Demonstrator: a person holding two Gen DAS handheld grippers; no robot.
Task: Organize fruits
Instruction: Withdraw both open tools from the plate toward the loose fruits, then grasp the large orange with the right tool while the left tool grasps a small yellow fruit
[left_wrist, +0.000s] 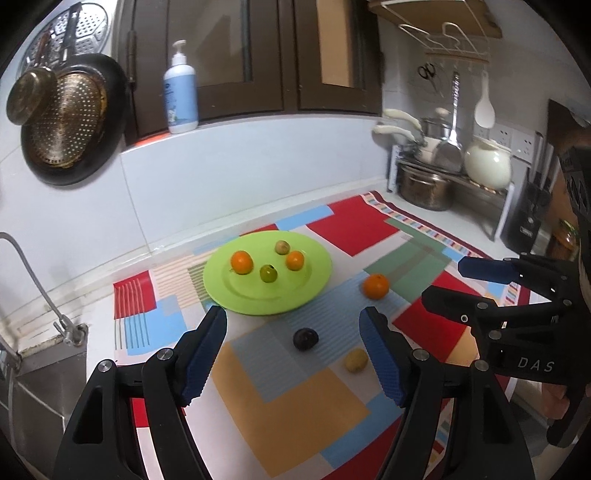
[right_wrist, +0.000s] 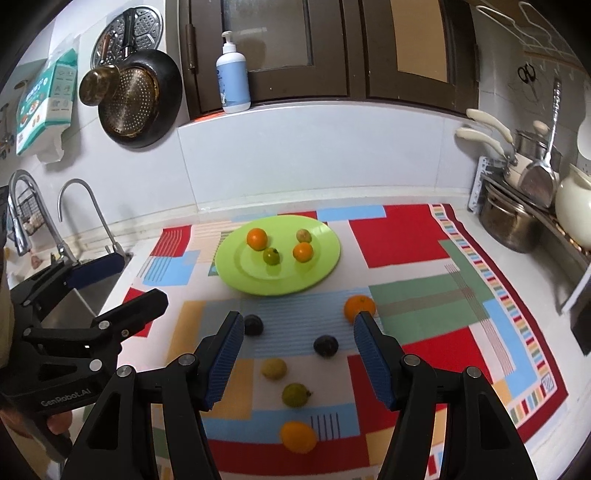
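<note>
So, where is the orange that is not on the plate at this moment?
The loose orange lies on the patterned mat, off the near right of the green plate, touching neither. In the right wrist view, it sits just behind the open right gripper's right fingertip.

- Soft, even daylight; both views bright, colours saturated.
- Shadows faint: small soft patches under fruit on the green plate.
- Mild sheen on the white wall tiles and steel pots.
- Strong fisheye bending: counter edge and cabinets curve; black vignette fills corners.
- Centre fairly sharp; slight softness overall, more toward rims.
- Right wrist view: nearest orange fruit is blurred.
</note>
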